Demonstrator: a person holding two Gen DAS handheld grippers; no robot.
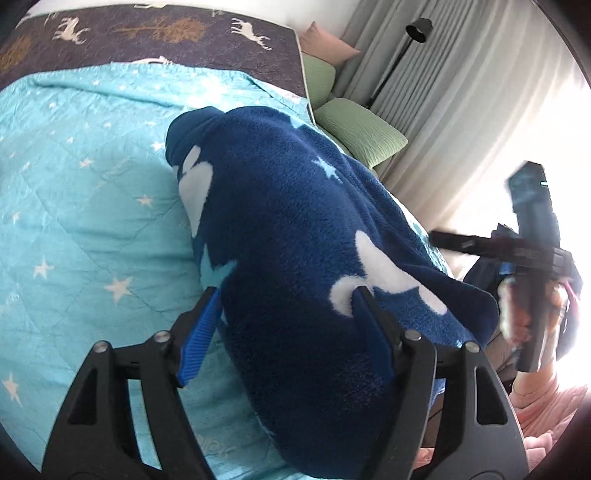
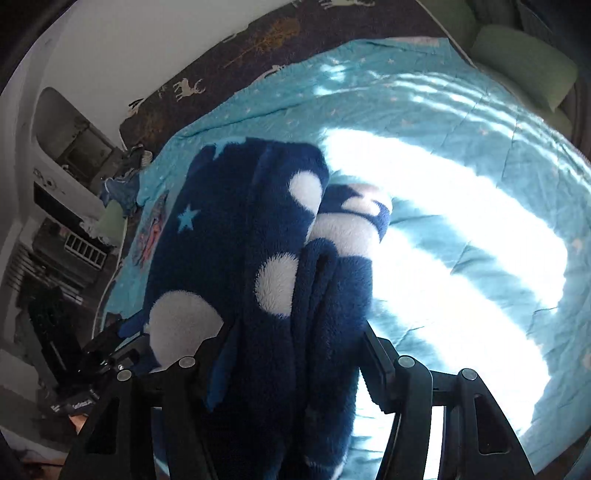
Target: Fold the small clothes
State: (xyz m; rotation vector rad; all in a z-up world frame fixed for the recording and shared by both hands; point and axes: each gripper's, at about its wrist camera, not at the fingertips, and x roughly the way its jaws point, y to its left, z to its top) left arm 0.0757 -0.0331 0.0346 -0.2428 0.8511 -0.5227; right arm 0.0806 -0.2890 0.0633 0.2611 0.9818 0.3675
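Note:
A navy fleece garment (image 1: 288,221) with white clouds and pale stars lies bunched on a turquoise star quilt (image 1: 74,184). My left gripper (image 1: 287,295) straddles its near end. The blue left pad (image 1: 199,332) shows bare beside the fleece edge, and the right finger (image 1: 369,314) rests against the pile, so the jaws stand wide. In the right wrist view the same fleece (image 2: 258,240) runs in thick folds between the fingers of my right gripper (image 2: 297,328), with a thin gap at the right finger (image 2: 376,354). A hand (image 1: 517,317) holds that right tool at the bed's edge.
A dark deer-patterned blanket (image 1: 147,33) covers the far end of the bed. Green pillows (image 1: 354,129) lie by the grey curtains (image 1: 443,92), with a black floor lamp (image 1: 417,29). Shelves and clutter (image 2: 66,221) stand beyond the bed. Bright sunlight falls on the quilt (image 2: 461,221).

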